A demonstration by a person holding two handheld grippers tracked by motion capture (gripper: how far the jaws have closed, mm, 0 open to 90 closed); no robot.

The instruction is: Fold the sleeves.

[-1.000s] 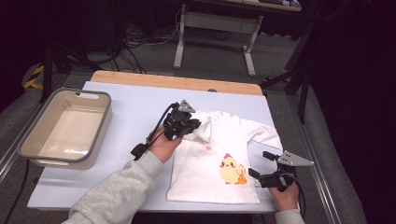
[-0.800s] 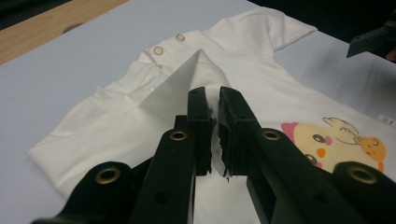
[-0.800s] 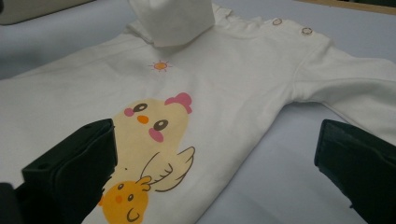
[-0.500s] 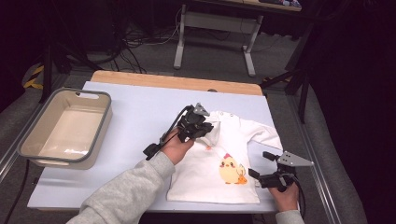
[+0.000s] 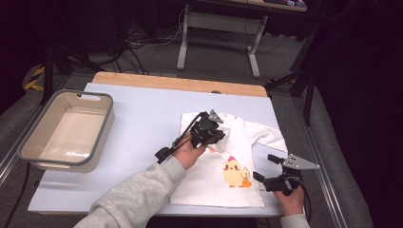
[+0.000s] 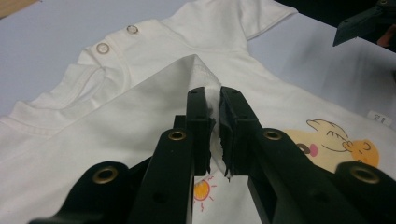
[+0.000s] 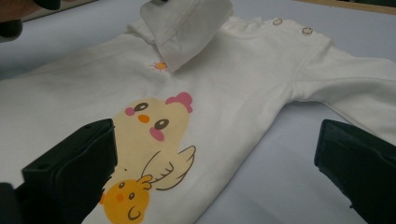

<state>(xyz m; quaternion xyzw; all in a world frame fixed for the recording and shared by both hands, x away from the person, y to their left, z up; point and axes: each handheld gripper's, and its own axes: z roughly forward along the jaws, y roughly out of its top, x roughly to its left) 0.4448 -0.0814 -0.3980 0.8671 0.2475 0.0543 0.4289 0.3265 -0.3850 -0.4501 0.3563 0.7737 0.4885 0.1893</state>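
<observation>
A white child's shirt (image 5: 209, 178) with a yellow chick print (image 5: 234, 174) lies flat on the pale blue table (image 5: 142, 118). My left gripper (image 5: 219, 136) hovers over the chest of the shirt, shut on the cuff end of one sleeve (image 6: 154, 100), which is drawn over the shirt's front as a folded flap (image 7: 187, 23). In the left gripper view the cloth is pinched between the pads of the left gripper (image 6: 208, 95). My right gripper (image 5: 265, 167) rests at the shirt's lower right edge, open, with its jaws of the right gripper (image 7: 215, 135) wide apart over the chick and bare table. The other sleeve (image 7: 355, 93) lies spread out.
A beige tub with a grey rim (image 5: 105, 124) stands at the table's left. A wooden strip (image 5: 180, 83) runs along the far edge. Beyond it are a desk frame (image 5: 216, 28) and cables on the floor. Bare table lies between the tub and the shirt.
My left gripper has moved to the right and slightly down across the shirt, carrying the sleeve over the chest. The right gripper has stayed where it was.
</observation>
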